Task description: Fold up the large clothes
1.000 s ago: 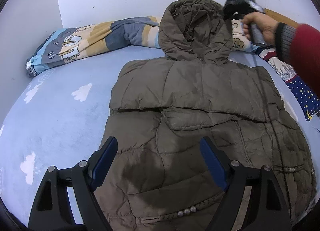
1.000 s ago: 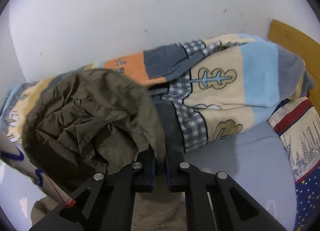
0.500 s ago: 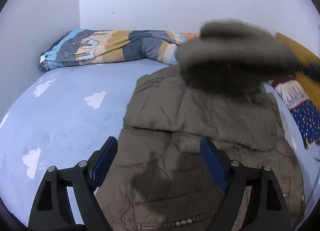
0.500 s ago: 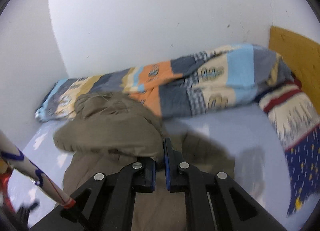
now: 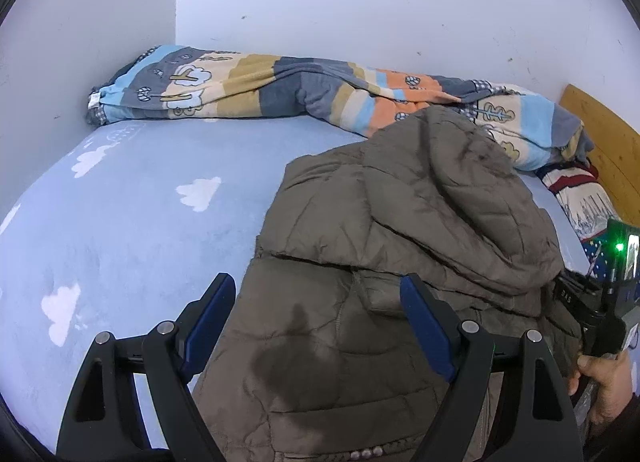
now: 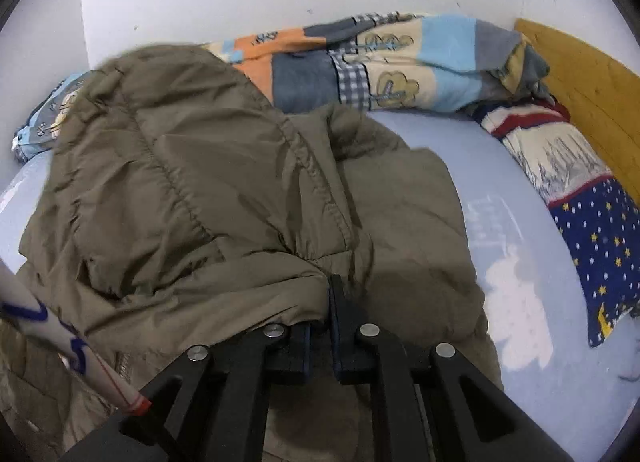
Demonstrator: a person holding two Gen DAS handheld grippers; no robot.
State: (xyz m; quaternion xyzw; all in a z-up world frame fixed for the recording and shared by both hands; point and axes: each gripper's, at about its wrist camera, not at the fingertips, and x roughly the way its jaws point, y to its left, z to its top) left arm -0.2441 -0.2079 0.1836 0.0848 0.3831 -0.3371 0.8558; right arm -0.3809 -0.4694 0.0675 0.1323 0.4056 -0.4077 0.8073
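An olive-brown padded jacket [image 5: 360, 302] lies on the blue bed sheet [image 5: 140, 221]. Its hood [image 5: 460, 197] is folded down over the jacket's chest. In the right wrist view the hood [image 6: 180, 165] fills the left half, and my right gripper [image 6: 330, 302] is shut on the hood's edge. From the left wrist view that gripper's body [image 5: 592, 302] shows at the right edge, held by a hand [image 5: 604, 390]. My left gripper [image 5: 320, 326] hovers open above the jacket's lower front with nothing between its fingers.
A rolled patterned blanket [image 5: 260, 89] lies along the white wall at the back. A pillow with stars and stripes [image 6: 580, 197] sits at the right by the wooden headboard [image 6: 592, 85]. A white rod with blue marks [image 6: 60, 346] crosses the lower left of the right wrist view.
My right gripper has pulled the hood from flat against the blanket down over the jacket's chest, toward the near side. My left gripper rose slightly and stayed open.
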